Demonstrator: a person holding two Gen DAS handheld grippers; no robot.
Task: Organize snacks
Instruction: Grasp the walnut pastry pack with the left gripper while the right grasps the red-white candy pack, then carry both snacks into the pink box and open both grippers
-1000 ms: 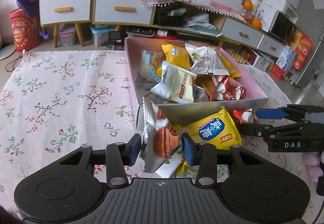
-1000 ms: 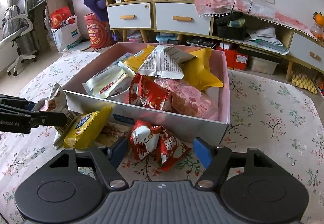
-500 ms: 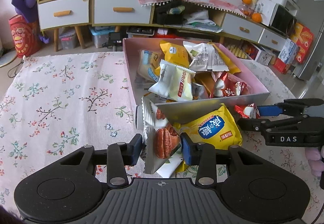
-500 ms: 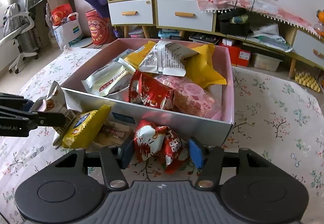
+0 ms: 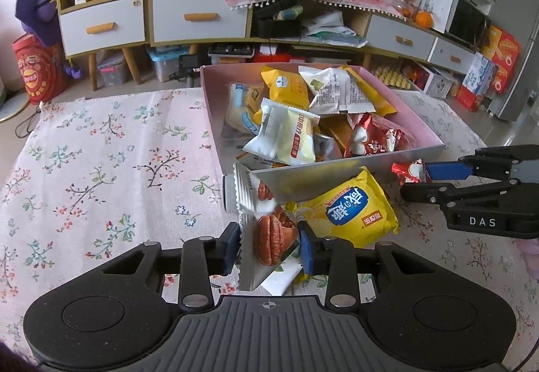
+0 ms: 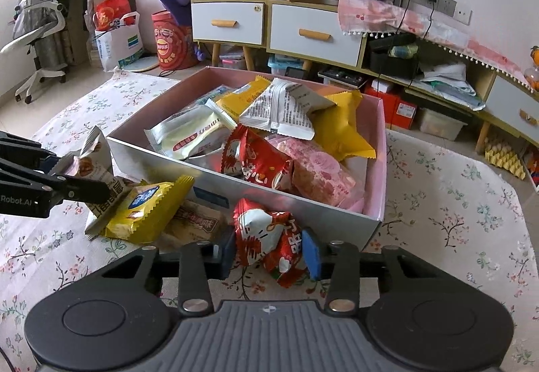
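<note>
Silver pecan packet (image 5: 266, 230) upright, long axis vertical, in left gripper (image 5: 269, 245); red packet (image 6: 269, 237) in right gripper (image 6: 271, 252)

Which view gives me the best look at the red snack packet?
Right wrist view: the red snack packet sits whole between the right gripper's jaws, before the box. Left wrist view shows only its end poking out beside that gripper.

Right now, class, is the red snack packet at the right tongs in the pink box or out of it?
Out. The red packet sits on the floral cloth before the pink box, between the right tongs.
</note>
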